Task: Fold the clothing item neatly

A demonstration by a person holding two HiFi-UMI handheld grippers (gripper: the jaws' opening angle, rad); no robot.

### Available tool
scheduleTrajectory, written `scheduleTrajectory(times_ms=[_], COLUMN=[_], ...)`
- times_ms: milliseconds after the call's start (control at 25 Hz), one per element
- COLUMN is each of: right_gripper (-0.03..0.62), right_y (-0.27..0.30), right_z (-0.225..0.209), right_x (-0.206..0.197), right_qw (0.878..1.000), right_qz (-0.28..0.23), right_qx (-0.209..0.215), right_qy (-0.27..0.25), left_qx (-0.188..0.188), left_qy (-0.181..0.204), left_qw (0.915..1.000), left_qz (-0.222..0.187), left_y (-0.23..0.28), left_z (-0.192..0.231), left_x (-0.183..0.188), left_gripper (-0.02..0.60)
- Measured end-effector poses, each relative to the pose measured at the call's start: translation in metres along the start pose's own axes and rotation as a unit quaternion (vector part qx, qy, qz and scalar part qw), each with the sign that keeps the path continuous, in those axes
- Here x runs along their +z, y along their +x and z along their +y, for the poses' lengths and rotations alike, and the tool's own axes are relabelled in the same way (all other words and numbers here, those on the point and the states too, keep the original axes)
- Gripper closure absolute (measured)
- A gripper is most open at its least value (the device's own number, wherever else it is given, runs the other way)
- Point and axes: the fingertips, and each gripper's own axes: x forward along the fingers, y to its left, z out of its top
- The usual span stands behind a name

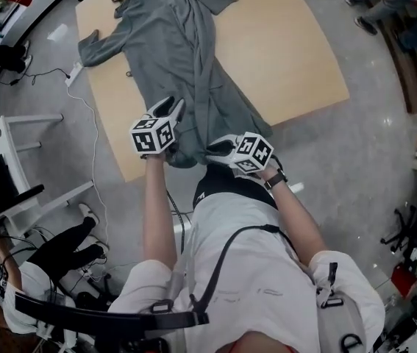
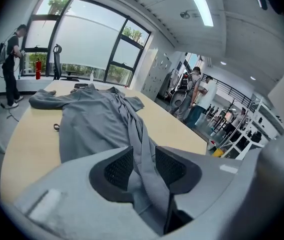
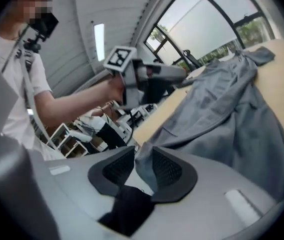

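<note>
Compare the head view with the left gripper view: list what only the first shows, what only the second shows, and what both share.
Only the head view: the left gripper and right gripper side by side at the near end of the grey garment, the person's arms, and the grey floor.
Only the left gripper view: that gripper's pads closed on a fold of fabric, the windows, a ceiling light, and people standing beyond the wooden table.
Both: the grey garment lying lengthwise on the wooden table.
</note>
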Motion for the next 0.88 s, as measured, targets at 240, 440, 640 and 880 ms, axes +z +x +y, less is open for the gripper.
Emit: scheduleTrajectory(times_ms=[240, 440, 640, 880], right_gripper=[0.347, 0.365, 0.379, 0.362], right_y=[0.016, -0.012, -0.042, -0.075], right_z=[-0.036, -0.08, -0.169, -0.271], right_x=[-0.018, 0.039, 0.109, 0.167], right_qw=[0.997, 0.987, 0.955, 0.91], right_qz=[0.002, -0.079, -0.132, -0.149], right_qx=[-0.058, -0.124, -0.257, -0.373], right_qy=[0.05, 0.065, 0.072, 0.103], left_qx=[-0.002, -0.013, -0.027, -0.019], left_qy=[0.047, 0.075, 0.022, -0.06], left_qw=[0.9984, 0.9969, 0.9993, 0.9978], left_qz=[0.033, 0.02, -0.014, 0.02], left_y=[0.044, 0.116, 0.215, 0.321], left_z=[0.012, 0.036, 0.075, 0.131], left_x=[0.018, 0.099, 0.214, 0.279], left_gripper=[0.436, 0.437, 0.437, 0.436])
